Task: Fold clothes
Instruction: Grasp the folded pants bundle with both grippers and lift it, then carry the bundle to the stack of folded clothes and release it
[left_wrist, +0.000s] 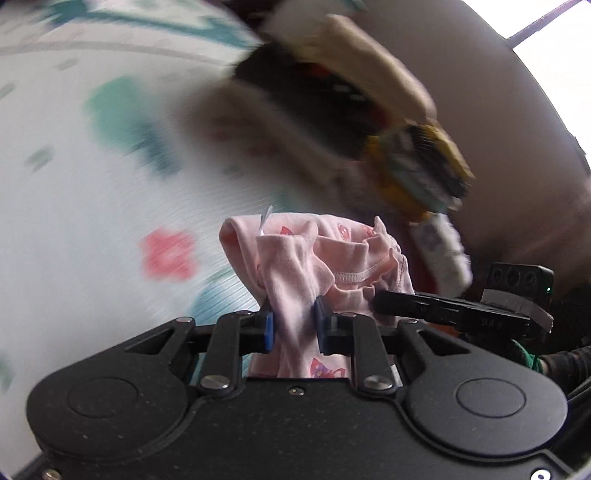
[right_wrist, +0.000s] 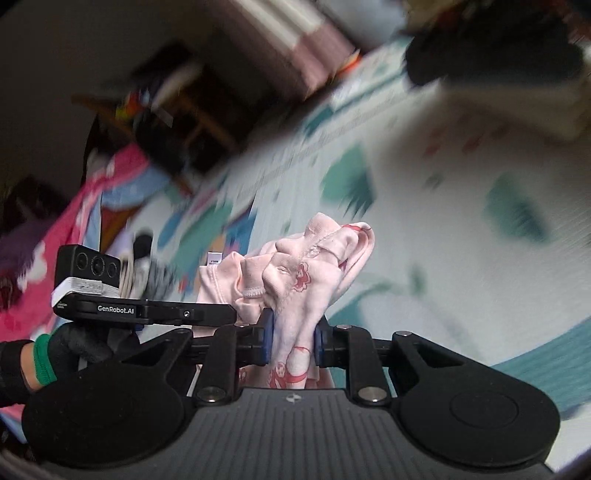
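A small pale pink garment (left_wrist: 314, 266) with red printed figures is bunched up and held in the air between both grippers. My left gripper (left_wrist: 293, 326) is shut on one bunched edge of it. My right gripper (right_wrist: 293, 341) is shut on another edge of the same pink garment (right_wrist: 295, 269). The two grippers are close side by side: the right one (left_wrist: 461, 314) shows at the right of the left wrist view, and the left one (right_wrist: 140, 310) shows at the left of the right wrist view. The background is motion-blurred.
Below lies a white bed sheet (left_wrist: 92, 177) printed with teal and red shapes. A pile of mixed clothes (left_wrist: 351, 110) sits at its far side, also in the right wrist view (right_wrist: 498, 62). A pink blanket (right_wrist: 74, 229) and dark furniture (right_wrist: 166, 110) lie off the bed's edge.
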